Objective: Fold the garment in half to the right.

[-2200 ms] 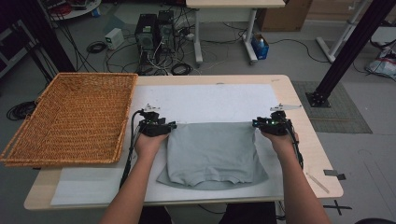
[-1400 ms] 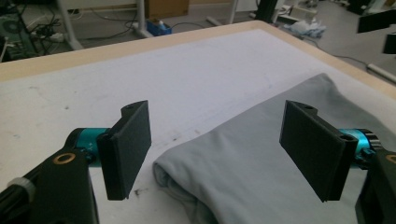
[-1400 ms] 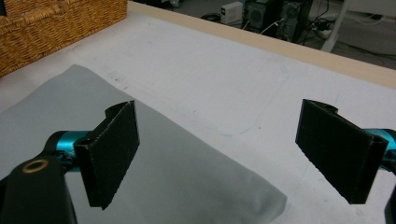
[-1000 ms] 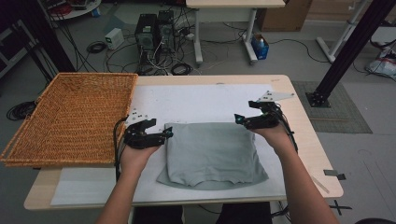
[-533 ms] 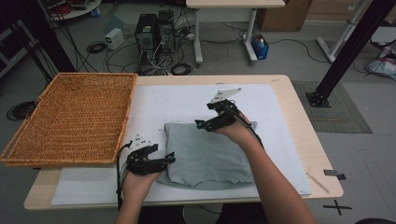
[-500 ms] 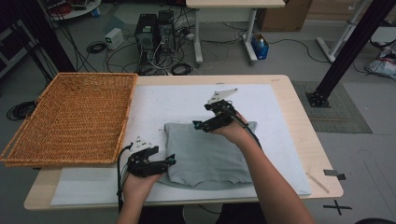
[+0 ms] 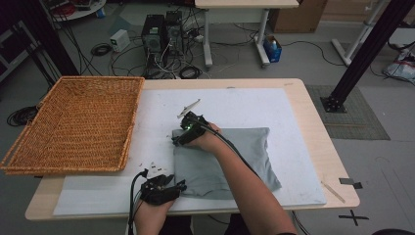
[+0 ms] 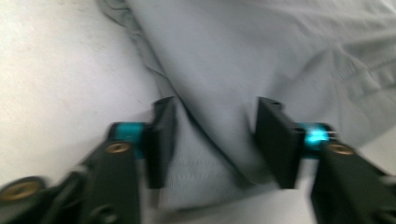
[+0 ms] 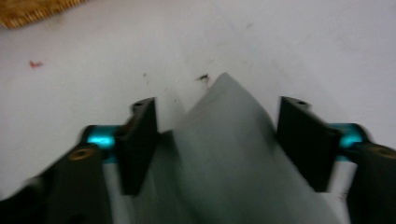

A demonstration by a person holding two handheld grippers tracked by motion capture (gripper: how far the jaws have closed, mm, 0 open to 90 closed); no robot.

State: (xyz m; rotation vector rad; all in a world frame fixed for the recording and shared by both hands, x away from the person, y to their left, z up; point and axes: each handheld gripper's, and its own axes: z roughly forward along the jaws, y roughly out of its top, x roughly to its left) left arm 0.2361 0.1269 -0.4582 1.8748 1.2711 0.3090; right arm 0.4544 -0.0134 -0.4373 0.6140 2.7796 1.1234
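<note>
Left claw (image 7: 182, 185) at the near-left corner of the grey garment (image 7: 244, 156), jaws partly apart and just been closing, cloth (image 8: 210, 140) between them but pads not yet pressing. Right claw (image 7: 175, 142) at the garment's far-left corner, likewise half-spread and just been closing, a peaked corner of cloth (image 9: 224, 140) between the jaws, not clamped. Garment folded flat on the white mat (image 7: 244, 105), right of the wicker basket (image 7: 78, 122). Risk, as judged: catching only the top layer, folds slipping apart on lifting toward the basket; a shallow bite slipping free.
</note>
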